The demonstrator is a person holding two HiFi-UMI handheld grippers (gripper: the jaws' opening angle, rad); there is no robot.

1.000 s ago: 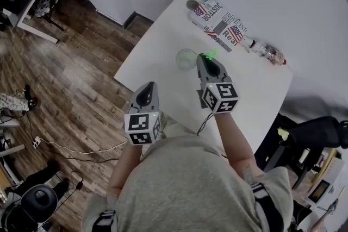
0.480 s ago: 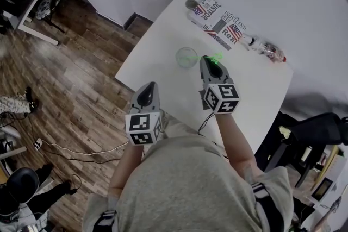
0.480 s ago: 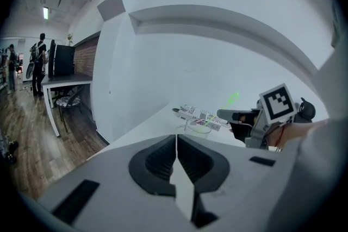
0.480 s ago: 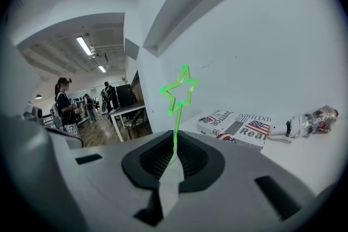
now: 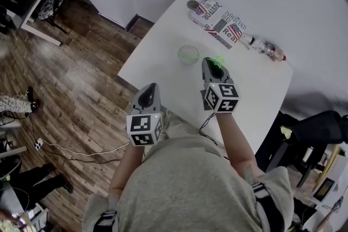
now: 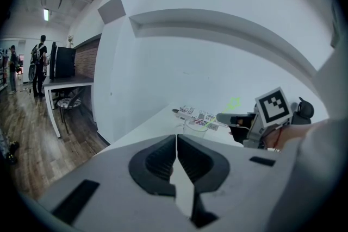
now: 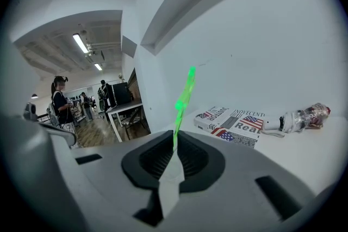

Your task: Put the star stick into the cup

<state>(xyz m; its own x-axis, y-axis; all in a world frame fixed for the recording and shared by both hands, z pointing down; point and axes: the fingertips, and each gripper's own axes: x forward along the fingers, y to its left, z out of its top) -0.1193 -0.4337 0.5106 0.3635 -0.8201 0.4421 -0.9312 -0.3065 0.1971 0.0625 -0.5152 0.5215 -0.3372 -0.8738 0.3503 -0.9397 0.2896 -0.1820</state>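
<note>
Carry step judged in hand: star stick (image 7: pixel 185 96) pinched by right gripper (image 5: pixel 210 63) just beside cup (image 5: pixel 188 55) on tabletop (image 5: pixel 161 56), left gripper (image 6: pixel 176 156) pressed together, empty; next, stick to be lined over rim and lowered

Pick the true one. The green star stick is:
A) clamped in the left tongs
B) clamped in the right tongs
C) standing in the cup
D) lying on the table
B: the right tongs are shut on the star stick, which rises from between them, outside the cup.

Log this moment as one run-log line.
right tool: shut on star stick | left tool: shut, empty | cup: on table, stick outside
</note>
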